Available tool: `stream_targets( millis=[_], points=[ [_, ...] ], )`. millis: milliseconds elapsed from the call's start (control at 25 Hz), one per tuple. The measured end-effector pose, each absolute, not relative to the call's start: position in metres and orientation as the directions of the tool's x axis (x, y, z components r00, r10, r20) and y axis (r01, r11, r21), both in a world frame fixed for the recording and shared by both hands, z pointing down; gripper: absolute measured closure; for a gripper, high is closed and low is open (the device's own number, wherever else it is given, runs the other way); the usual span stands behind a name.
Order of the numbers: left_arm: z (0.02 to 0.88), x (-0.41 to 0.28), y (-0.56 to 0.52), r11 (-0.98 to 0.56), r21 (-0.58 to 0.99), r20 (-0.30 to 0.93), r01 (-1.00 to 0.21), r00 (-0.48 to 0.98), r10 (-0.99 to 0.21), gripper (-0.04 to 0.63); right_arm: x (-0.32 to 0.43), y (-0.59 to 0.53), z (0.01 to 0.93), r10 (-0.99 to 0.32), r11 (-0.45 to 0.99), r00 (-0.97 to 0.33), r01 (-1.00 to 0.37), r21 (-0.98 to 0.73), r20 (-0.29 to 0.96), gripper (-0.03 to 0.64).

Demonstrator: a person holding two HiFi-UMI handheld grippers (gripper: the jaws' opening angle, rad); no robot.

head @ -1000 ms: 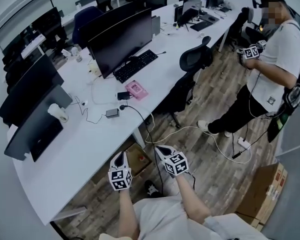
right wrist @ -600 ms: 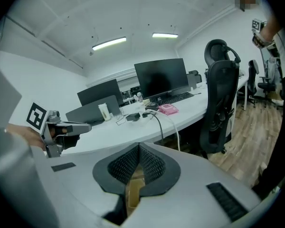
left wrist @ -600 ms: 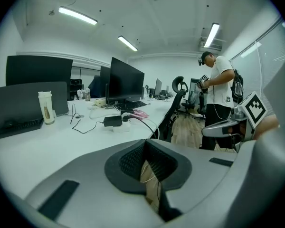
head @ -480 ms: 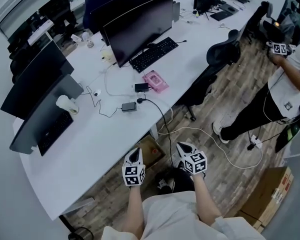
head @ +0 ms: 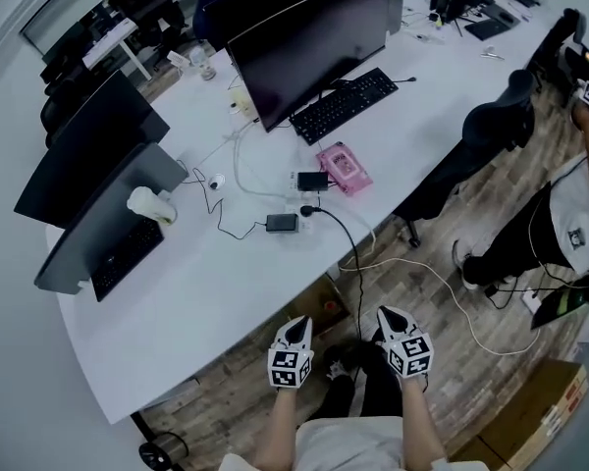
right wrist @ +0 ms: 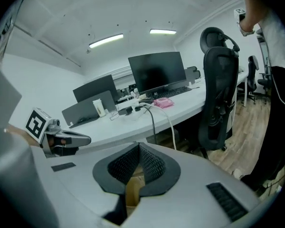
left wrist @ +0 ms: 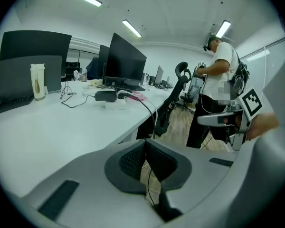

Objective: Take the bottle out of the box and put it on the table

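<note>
A brown cardboard box (head: 324, 304) sits on the floor under the edge of the white desk (head: 206, 283), just ahead of both grippers. No bottle shows inside it from here. My left gripper (head: 297, 323) is shut and empty, its tip near the box's near corner. My right gripper (head: 386, 313) is also shut and empty, to the right of the box. In the left gripper view the left gripper (left wrist: 145, 142) has its pads together, with brown card below them. In the right gripper view the right gripper (right wrist: 138, 145) looks the same.
On the desk are monitors (head: 309, 42), a keyboard (head: 346, 104), a pink pack (head: 344, 167), power bricks with cables (head: 281, 223) and a white container (head: 149, 204). A black office chair (head: 471, 150) and a standing person (head: 569, 224) are to the right. Another cardboard box (head: 530, 420) lies at the lower right.
Both grippers have sunk toward the floor and the box under the desk edge, staying shut. The head view has shifted, so the desk and the standing person now sit further right.
</note>
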State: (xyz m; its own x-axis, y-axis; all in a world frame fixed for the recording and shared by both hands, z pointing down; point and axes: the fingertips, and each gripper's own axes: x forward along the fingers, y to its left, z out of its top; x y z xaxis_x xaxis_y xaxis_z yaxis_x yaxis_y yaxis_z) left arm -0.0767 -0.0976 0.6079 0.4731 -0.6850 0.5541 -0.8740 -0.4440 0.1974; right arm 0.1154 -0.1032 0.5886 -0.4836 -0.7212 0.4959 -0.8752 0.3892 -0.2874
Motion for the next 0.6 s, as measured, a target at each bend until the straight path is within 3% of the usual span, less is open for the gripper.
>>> stream_targets(
  millis=[400, 600],
  points=[
    [0.700, -0.068, -0.118, -0.442, 0.214, 0.629, -0.871, 0.469, -0.620, 0.580, 0.141, -0.102, 0.665, -0.659, 0.388, -0.496, -0.868, -0.309, 0.565, 0.578],
    [0.744, -0.045, -0.133, -0.440, 0.257, 0.607, -0.861, 0.498, -0.620, 0.580, 0.145, -0.093, 0.695, -0.584, 0.459, -0.552, -0.830, -0.318, 0.595, 0.578]
  ],
)
